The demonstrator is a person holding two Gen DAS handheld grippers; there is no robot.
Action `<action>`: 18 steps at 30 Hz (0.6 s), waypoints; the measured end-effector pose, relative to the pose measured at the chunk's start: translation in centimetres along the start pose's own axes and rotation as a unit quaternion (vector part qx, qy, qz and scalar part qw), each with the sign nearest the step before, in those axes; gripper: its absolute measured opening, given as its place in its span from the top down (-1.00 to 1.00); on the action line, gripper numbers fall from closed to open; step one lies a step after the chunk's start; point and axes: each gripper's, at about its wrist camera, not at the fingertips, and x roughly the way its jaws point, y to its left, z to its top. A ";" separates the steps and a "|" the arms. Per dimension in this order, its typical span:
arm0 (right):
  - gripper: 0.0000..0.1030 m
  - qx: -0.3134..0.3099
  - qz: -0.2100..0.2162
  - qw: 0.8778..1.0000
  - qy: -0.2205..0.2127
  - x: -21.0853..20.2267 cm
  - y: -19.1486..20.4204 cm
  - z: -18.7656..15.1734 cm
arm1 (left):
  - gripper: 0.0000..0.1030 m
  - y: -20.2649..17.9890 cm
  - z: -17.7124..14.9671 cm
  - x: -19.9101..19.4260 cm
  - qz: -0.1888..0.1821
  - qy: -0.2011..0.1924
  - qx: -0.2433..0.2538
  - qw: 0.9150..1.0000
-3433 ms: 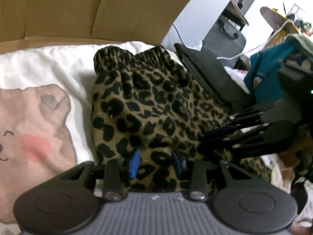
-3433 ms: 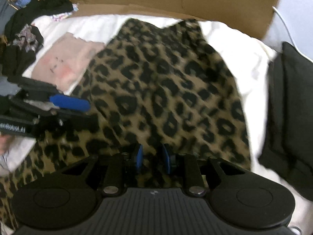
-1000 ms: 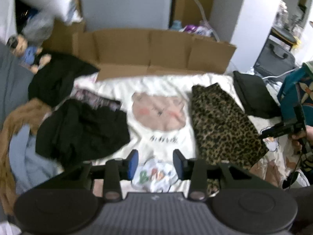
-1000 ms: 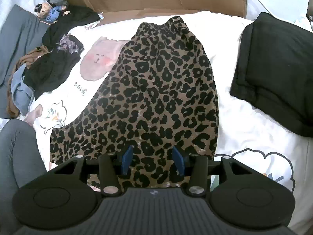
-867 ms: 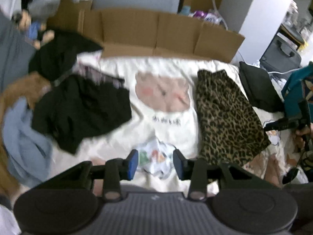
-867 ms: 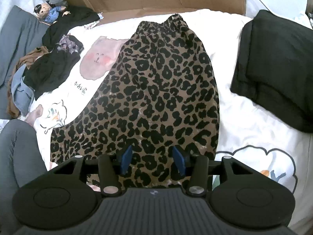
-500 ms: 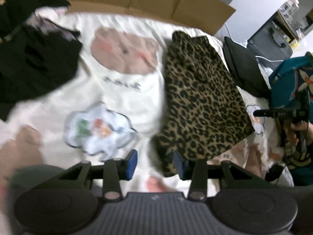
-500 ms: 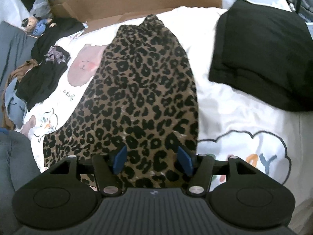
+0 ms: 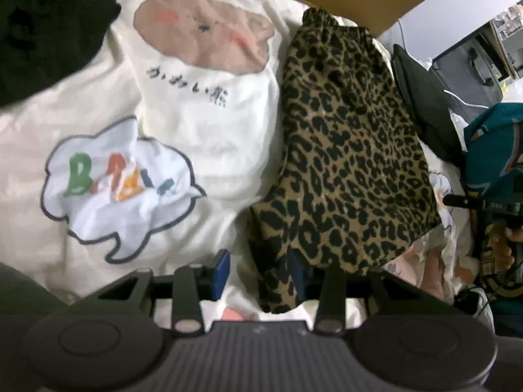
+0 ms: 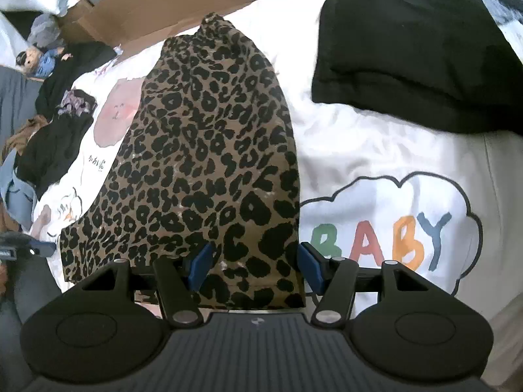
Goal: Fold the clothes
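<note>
the leopard skirt (image 10: 209, 170) lies flat on the white bed cover (image 10: 376, 150), waistband at the far end, hem at the near edge. the right gripper (image 10: 253, 266) gapes wide over the hem's right corner, gripping nothing. the left gripper (image 9: 258, 272) is parted at the hem's left corner, empty too. a folded black garment (image 10: 408, 49) sits far right.

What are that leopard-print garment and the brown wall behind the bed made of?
The leopard-print garment looks like thin, matte woven fabric: it drapes limply and gathers at its far end. The brown wall looks like corrugated cardboard, plain matte brown with fold creases.
</note>
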 end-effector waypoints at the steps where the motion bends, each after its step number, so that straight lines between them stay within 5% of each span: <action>1: -0.25 0.002 0.001 1.000 -0.001 0.1 -0.1 -0.1 | 0.19 0.1 0.0 0.3 -0.009 0.001 -0.003 1.000; 3: -0.25 0.007 0.003 1.000 -0.004 0.2 -0.3 -0.3 | 0.19 0.0 0.0 0.6 -0.026 -0.002 0.000 1.000; 7: -0.24 0.021 0.000 1.000 -0.003 0.6 -1.1 -0.5 | 0.19 -0.1 0.0 1.9 -0.002 0.010 -0.006 1.000; 11: -0.24 0.043 -0.015 0.999 -0.004 1.0 -2.2 -0.8 | 0.27 0.5 -0.4 2.6 -0.036 0.006 -0.032 0.999; 18: -0.20 0.103 0.013 0.995 -0.009 1.9 -4.4 -0.5 | 0.28 0.8 -0.6 3.5 -0.040 0.018 -0.046 0.998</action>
